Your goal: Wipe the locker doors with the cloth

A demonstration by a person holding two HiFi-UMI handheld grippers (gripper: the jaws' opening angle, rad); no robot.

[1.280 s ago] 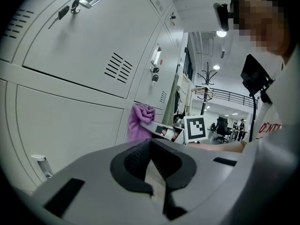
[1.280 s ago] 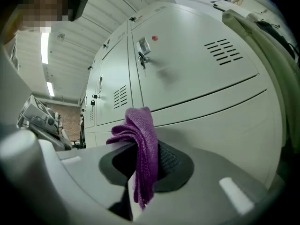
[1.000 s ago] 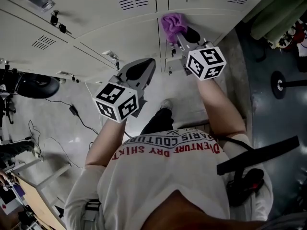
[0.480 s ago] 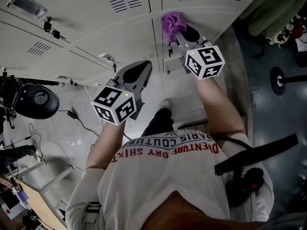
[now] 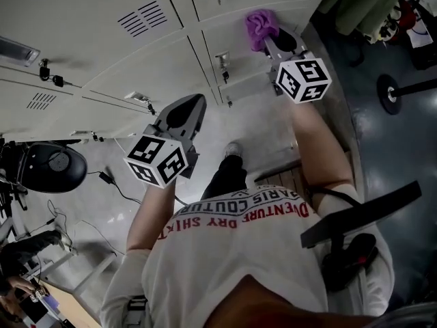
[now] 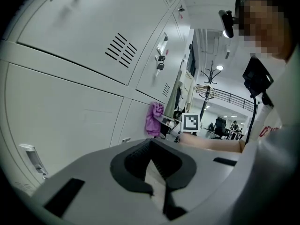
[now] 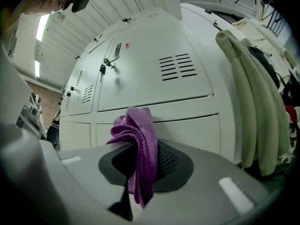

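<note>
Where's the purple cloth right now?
Head view, upper right: the purple cloth is clamped in the right claw, at the white locker door, right of its latch.

A locker corner of a workplace — part changing area, part open office. Straight ahead of the fingers (image 7: 169,161) of the right gripper (image 7: 143,161) stand banks of pale metal lockers (image 7: 154,78) with vent slits (image 7: 177,67) and keys (image 7: 102,70) hanging in the locks. To the right of those fingers hang what look like green jackets (image 7: 248,102). Past the fingers (image 6: 133,162) of the left gripper (image 6: 151,153), beyond the lockers' end, an open hall shows a coat stand (image 6: 209,76), ceiling lights (image 6: 219,67) and a railed upper level (image 6: 232,97) — all small. Below the fingers, cables (image 5: 113,173) trail over a glossy grey floor (image 5: 82,203).
</note>
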